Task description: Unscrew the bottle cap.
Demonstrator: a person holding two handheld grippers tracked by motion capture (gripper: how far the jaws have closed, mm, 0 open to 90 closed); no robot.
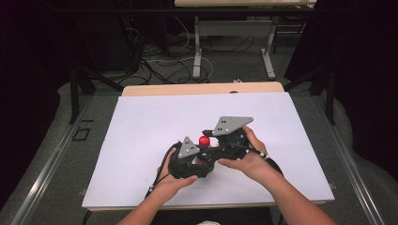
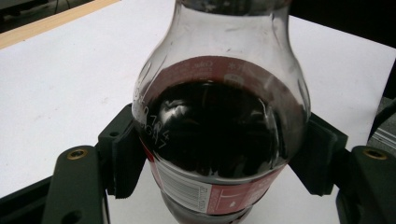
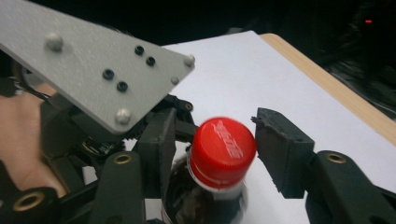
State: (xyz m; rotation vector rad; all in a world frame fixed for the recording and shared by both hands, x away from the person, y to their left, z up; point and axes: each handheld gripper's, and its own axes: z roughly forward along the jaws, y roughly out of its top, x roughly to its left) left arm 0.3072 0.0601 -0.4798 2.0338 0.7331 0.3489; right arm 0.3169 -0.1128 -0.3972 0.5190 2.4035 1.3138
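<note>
Left gripper view, left gripper (image 2: 219, 154) jaws clamping cola bottle (image 2: 219, 126), barcoded red label, right gripper (image 3: 210, 154) jaws flanking red cap (image 3: 222, 151).

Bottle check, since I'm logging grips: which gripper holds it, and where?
The left gripper clamps the bottle at its labelled body. The right gripper brackets the red cap, not gripping.

Your high view looks forward and down from above your side of the white table (image 1: 141, 122), taking in all of it from well back. Your left gripper view sits very close, facing the bottle (image 2: 219, 130) level at its body. Your right gripper view looks slightly down on the red cap (image 3: 222, 151), also close. All three share the bottle and table.
</note>
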